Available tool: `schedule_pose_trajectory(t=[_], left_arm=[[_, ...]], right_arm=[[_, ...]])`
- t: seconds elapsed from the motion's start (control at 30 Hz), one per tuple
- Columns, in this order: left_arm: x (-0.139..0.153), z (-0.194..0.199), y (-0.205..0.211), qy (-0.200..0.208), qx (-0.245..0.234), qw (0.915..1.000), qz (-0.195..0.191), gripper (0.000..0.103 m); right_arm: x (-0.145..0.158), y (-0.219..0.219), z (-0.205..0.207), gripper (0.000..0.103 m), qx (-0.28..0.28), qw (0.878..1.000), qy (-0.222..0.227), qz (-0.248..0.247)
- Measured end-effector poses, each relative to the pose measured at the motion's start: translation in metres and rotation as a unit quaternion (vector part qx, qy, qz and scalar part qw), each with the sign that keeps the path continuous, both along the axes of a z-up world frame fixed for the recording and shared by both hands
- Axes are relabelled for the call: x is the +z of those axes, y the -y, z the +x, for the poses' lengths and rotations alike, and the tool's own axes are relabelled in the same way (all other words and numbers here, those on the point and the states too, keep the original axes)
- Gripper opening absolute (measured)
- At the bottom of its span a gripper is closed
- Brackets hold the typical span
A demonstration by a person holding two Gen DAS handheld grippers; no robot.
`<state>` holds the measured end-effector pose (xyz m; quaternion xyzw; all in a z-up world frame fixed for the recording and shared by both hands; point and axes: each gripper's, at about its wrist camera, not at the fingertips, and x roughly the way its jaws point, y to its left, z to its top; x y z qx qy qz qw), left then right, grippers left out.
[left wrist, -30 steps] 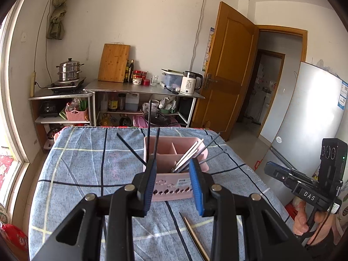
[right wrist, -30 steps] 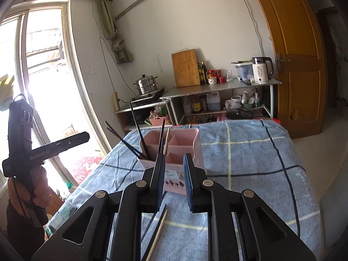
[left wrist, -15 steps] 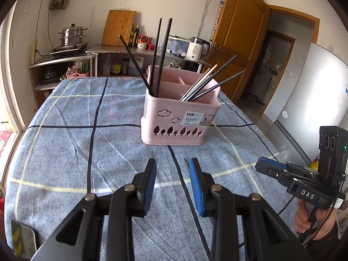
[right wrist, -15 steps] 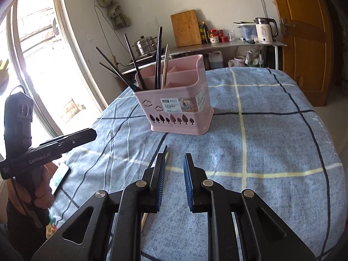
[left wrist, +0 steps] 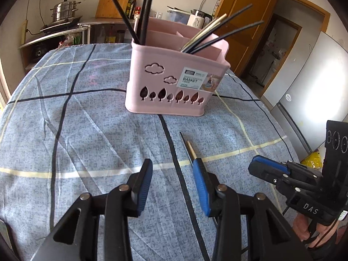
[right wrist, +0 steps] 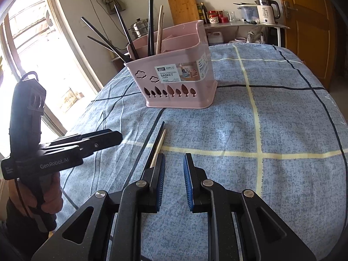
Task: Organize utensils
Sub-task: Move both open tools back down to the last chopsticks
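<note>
A table draped in a blue checked cloth (left wrist: 87, 130) is seen, with a pink utensil basket (left wrist: 174, 82) set upright near its middle; black chopsticks (left wrist: 143, 10) are stood in its left compartment and a mixed dark and pale bundle (left wrist: 217, 30) is leaned in its right one. Both tools are held low over the cloth in front of the basket, the left gripper (left wrist: 173, 171) spread wide and the right gripper (right wrist: 174, 167) parted more narrowly, nothing being held by either. A loose black chopstick (right wrist: 157, 139) and a wooden chopstick (right wrist: 159, 144) are laid side by side on the cloth, their near ends hidden beneath the right gripper's left finger.
</note>
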<state>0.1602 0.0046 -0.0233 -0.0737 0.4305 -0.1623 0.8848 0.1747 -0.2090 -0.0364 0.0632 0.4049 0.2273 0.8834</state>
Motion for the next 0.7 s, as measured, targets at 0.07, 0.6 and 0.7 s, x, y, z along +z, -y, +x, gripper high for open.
schedule_pose_trajectory(t=[0.07, 0.6, 0.7], left_arm=[[-0.006, 0.003, 0.008, -0.009, -0.005, 0.9999, 0.001, 0.041], [-0.024, 0.004, 0.038, -0.012, -0.002, 0.9972, 0.074, 0.041], [-0.025, 0.001, 0.034, -0.004, -0.002, 0.9961, 0.089, 0.038]], right_arm=[[0.0, 0.005, 0.001, 0.017, -0.005, 1.0, -0.001, 0.001], [-0.003, 0.018, 0.004, 0.017, -0.013, 1.0, -0.004, 0.012], [-0.004, 0.017, 0.004, 0.017, -0.011, 1.0, -0.005, 0.013]])
